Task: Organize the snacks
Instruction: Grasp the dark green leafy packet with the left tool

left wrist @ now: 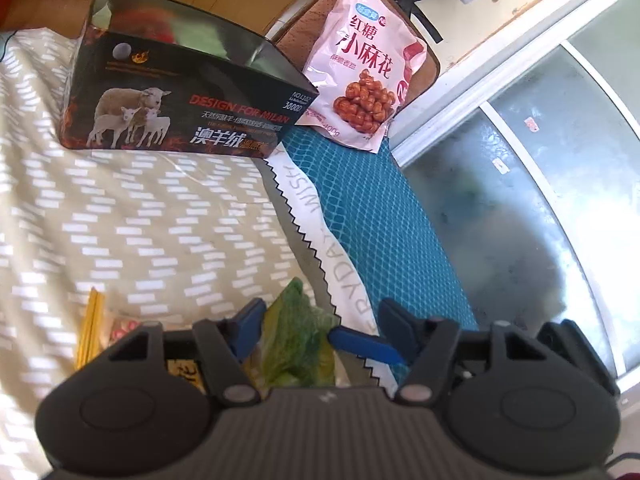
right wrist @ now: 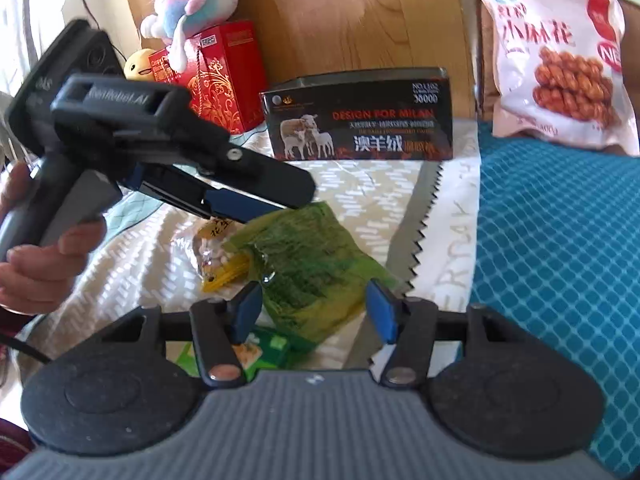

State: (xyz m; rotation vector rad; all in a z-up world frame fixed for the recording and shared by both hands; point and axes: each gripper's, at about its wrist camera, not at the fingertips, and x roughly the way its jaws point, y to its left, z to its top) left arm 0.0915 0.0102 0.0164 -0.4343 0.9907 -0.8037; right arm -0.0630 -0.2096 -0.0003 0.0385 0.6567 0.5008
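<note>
A green snack bag (right wrist: 316, 268) lies on the patterned bed cover. My left gripper (left wrist: 320, 328) is open, its blue fingers on either side of the bag's upper end (left wrist: 300, 340). In the right wrist view that gripper (right wrist: 280, 208) comes in from the left, tips at the bag's top edge. My right gripper (right wrist: 314, 312) is open around the bag's near end. A yellow snack packet (right wrist: 218, 256) lies left of the green bag, a green carton (right wrist: 264, 352) under it. A black open box with sheep (left wrist: 180, 92) stands beyond. A pink snack bag (left wrist: 364, 64) leans at the headboard.
A teal pillow (right wrist: 560, 260) lies to the right with a zigzag-edged white cloth (right wrist: 440, 220) beside it. A red gift box (right wrist: 224, 76) and plush toys (right wrist: 196, 4) stand at the wooden headboard. A window (left wrist: 540, 200) runs along the right.
</note>
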